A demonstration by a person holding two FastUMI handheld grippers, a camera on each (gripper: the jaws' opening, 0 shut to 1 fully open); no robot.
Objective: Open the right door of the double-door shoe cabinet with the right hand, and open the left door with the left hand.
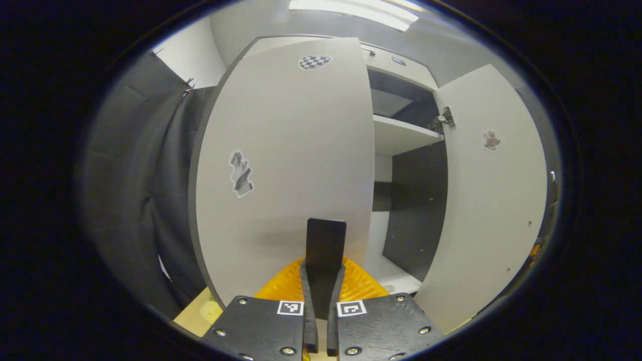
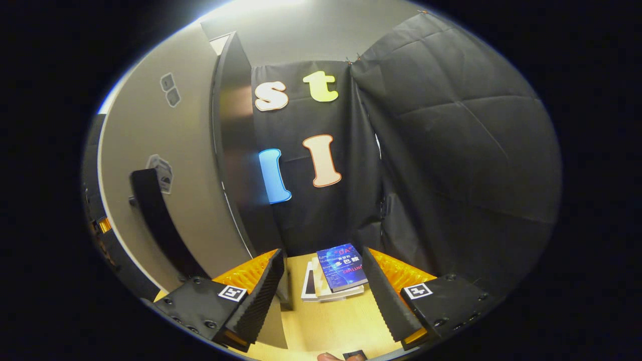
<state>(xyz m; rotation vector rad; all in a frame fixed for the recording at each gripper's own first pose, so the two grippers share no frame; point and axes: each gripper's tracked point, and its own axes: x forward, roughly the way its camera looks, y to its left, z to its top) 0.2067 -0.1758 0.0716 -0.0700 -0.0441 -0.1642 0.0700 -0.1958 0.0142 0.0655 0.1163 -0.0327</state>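
In the left gripper view the light grey left door [image 1: 286,150] stands close in front of me, with a black upright handle [image 1: 326,235] near its right edge. My left gripper [image 1: 323,268] is shut on that handle, which rises from between the two fingers. Past the door's right edge the cabinet's inside shows, with a white shelf [image 1: 401,135]. The right door [image 1: 491,200] hangs wide open. In the right gripper view that right door [image 2: 150,135] is at the left with its black handle [image 2: 150,215]. My right gripper [image 2: 323,301] is open and apart from it.
A small stack of books [image 2: 338,271] lies on the wooden tabletop [image 2: 326,326] ahead of the right gripper. Black cloth walls [image 2: 451,150] close off the booth to the right and behind. A hinge [image 1: 444,119] sits on the open right door's inner edge.
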